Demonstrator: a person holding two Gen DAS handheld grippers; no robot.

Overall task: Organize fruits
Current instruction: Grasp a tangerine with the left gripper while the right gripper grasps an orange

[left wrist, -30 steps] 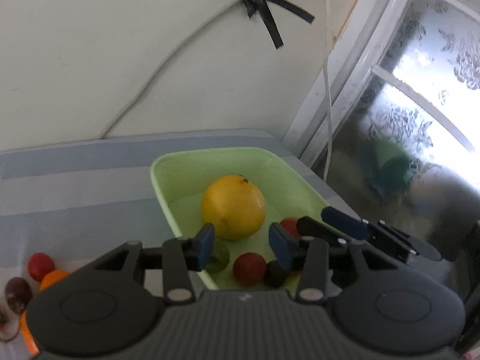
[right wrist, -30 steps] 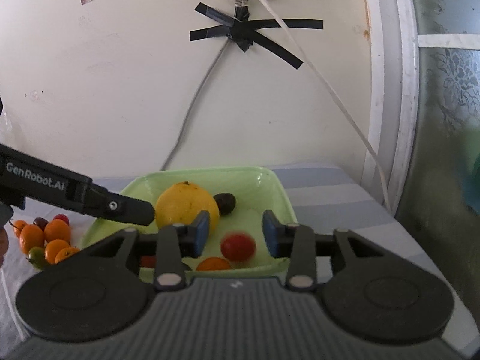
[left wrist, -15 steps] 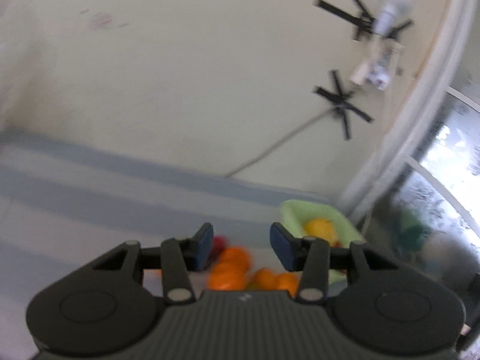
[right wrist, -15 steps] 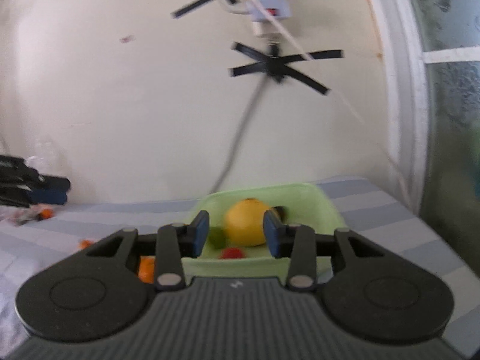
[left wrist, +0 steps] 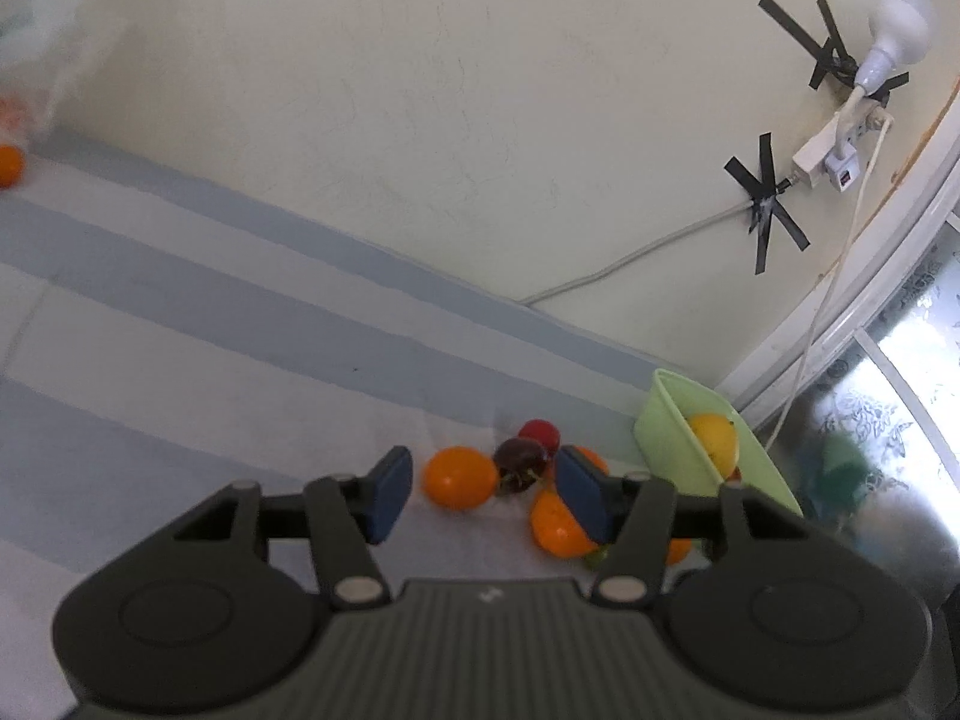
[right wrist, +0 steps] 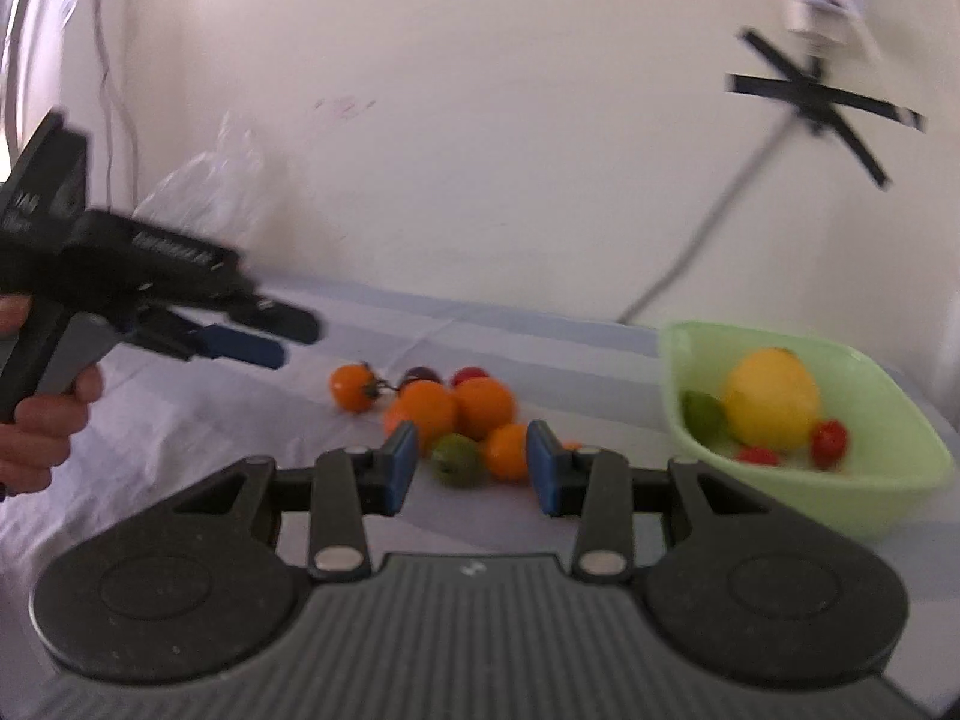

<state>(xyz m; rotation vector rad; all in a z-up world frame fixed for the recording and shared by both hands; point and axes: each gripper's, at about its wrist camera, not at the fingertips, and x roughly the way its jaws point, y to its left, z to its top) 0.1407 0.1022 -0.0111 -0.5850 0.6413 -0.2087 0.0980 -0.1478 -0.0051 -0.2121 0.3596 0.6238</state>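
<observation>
- The left gripper [left wrist: 483, 495] is spread wide with nothing between its blue pads; it hangs above the loose fruit, touching none of it.
- The right gripper [right wrist: 471, 468] is likewise released and empty, its pads framing a small green fruit [right wrist: 455, 459] and an orange one [right wrist: 507, 453] that lie on the cloth beyond them.
- The loose fruits [right wrist: 447, 411] sit in a tight cluster on a striped blue-and-white tablecloth [left wrist: 180, 324], just beside the green bowl [right wrist: 888, 480].
- The bowl holds a large yellow citrus [right wrist: 771, 399], a green fruit [right wrist: 705, 414] and two small red ones [right wrist: 828, 438].
- Behind the table stands a pale wall [left wrist: 420, 90] with a cable held by crosses of black tape [left wrist: 768, 204].
- The left wrist view alone shows a power strip [left wrist: 831, 147] and a white bulb [left wrist: 894, 30] on the wall, a frosted window [left wrist: 900, 360] at right, a dark cherry-like fruit [left wrist: 519, 459], and a lone orange fruit [left wrist: 9, 165] at the table's far end.
- The right wrist view alone shows the left gripper from the side, held in the person's left hand [right wrist: 42, 426], a crumpled clear plastic bag [right wrist: 210, 186] against the wall, and the bowl's contents in full.
</observation>
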